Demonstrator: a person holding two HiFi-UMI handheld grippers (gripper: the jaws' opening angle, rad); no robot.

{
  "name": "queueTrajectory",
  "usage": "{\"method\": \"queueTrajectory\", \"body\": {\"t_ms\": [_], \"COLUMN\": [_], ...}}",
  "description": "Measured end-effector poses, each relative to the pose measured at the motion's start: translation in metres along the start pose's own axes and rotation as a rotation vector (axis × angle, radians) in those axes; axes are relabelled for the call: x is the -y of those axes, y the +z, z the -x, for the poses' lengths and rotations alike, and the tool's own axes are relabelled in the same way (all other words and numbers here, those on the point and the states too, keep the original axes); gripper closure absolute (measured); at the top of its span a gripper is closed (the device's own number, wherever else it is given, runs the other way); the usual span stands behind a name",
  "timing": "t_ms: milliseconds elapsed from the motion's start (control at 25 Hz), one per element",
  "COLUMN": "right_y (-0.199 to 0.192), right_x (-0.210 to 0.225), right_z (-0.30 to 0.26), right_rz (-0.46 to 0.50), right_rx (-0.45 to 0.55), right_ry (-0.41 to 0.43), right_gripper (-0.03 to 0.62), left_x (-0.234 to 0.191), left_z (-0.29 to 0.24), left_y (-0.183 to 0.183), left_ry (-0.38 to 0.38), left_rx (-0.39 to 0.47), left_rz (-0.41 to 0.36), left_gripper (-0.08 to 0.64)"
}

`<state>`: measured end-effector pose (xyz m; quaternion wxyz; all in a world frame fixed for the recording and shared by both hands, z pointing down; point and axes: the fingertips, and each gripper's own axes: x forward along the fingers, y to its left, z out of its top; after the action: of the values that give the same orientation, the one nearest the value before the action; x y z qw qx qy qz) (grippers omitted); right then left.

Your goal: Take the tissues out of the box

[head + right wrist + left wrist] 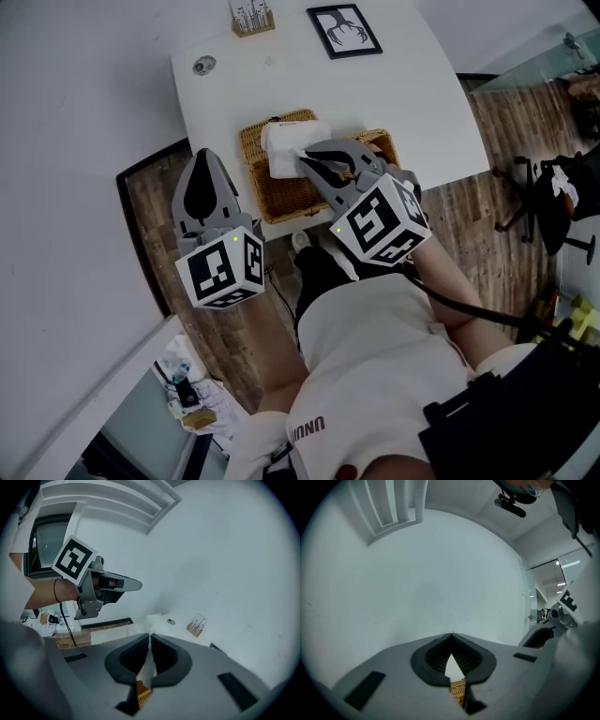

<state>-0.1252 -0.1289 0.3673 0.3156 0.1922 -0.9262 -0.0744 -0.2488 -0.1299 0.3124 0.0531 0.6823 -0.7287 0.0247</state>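
Observation:
A wicker tissue box [281, 194] stands at the near edge of the white table [403, 84]. A bunch of white tissue [284, 143] rises out of its far left end. My right gripper [303, 161] is shut on that tissue's near side; in the right gripper view a strip of tissue [147, 667] shows pinched between the jaws of the right gripper [150, 637], with wicker [143, 693] below. My left gripper [202, 156] hangs left of the box, off the table over the floor, shut and empty. The left gripper [451, 635] faces a bare wall.
A framed picture [344, 30], a small wooden card holder [251, 17] and a small round object [203, 65] sit at the table's far side. A black office chair [548, 202] stands to the right. Clutter lies on the floor [192, 394] at lower left.

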Motion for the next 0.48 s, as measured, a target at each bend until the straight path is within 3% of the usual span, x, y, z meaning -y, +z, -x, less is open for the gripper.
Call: {"method": "queueTrajectory", "body": {"t_ms": [480], "right_y": [0.01], "right_x": [0.021], "right_z": [0.011], "right_rz": [0.008], "right_rx": [0.037], "right_ry": [-0.082], "right_gripper": [0.568], "left_x": [0.004], "left_z": [-0.006], "left_y": [0.004], "left_ry": [-0.016], "left_rx": [0.004], "left_rz": [-0.015], "left_gripper": [0.548]}}
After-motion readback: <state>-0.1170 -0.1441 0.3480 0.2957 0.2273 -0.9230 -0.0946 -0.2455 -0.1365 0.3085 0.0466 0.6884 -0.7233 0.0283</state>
